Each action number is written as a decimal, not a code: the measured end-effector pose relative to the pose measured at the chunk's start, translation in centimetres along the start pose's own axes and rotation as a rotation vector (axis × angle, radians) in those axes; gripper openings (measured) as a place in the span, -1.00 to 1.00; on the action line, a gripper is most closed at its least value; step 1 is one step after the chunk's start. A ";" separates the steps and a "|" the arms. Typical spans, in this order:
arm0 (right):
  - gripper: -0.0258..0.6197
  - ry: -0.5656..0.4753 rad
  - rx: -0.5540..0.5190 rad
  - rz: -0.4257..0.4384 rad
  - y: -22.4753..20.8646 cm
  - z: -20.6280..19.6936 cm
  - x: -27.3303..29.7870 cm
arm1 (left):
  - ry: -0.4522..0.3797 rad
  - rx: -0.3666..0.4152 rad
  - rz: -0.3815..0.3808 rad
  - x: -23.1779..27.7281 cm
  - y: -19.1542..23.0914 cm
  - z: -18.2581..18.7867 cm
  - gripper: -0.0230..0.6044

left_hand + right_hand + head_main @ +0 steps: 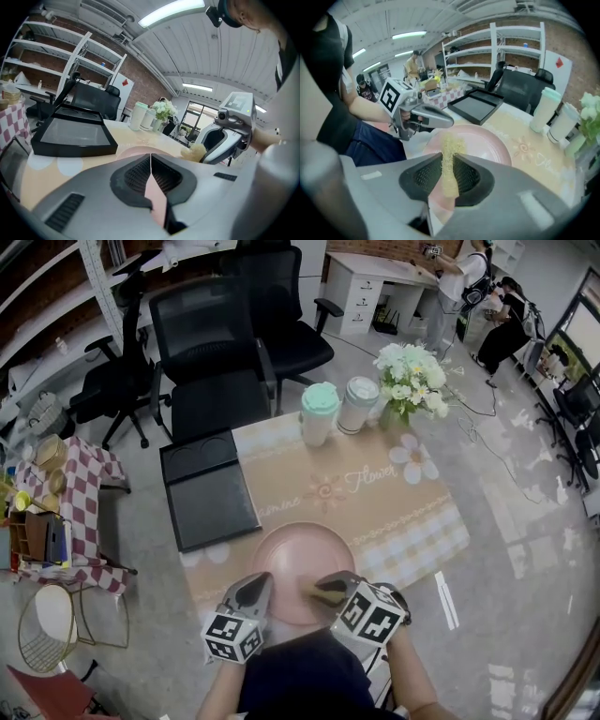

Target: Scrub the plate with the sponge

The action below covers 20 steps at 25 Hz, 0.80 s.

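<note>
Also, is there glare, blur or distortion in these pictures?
Head view: even light, glare on the floor, lines bend at the edges. Left gripper view: strong fisheye, dark corners, ceiling lamp blown out. Right gripper view: same fisheye and dark corners; sponge sharp.

The person is holding a hand-held gripper in each hand, and both are sitting at the near edge of the plate (292, 549). The left hand-held gripper (259, 587) is pointing in at the plate's near left side. Its jaws are pinching the plate's pink rim. The right hand-held gripper (325, 589) is reaching over the plate's near right side. Its jaws are squeezing the sponge (450, 149) tight, and the sponge is sticking out past the tips, over the plate. The left forearm (218, 696) and the right forearm (413, 682) are coming in from the plate's near side.
</note>
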State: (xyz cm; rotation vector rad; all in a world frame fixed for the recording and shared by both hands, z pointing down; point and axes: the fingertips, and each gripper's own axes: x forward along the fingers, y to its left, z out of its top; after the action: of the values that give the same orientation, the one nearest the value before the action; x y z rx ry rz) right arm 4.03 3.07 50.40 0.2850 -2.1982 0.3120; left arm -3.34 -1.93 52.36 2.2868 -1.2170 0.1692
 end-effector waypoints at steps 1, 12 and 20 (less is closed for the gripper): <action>-0.71 -0.061 0.024 -0.021 -0.6 0.7 -0.9 | -0.014 0.000 -0.003 -0.2 -0.2 0.6 -0.89; -0.71 -0.949 0.348 -0.199 -8.4 7.0 -16.0 | -0.135 0.086 -0.005 -2.8 -0.6 8.0 -0.89; -0.71 -1.399 0.490 -0.510 -11.6 3.7 -23.2 | -0.254 0.141 -0.024 -3.8 -2.5 12.1 -0.89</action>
State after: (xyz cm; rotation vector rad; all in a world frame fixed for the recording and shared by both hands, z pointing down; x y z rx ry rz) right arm 18.68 -6.90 31.13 1.7221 -3.1740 0.4166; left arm -5.25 -4.28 39.74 2.5033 -1.3392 -0.0478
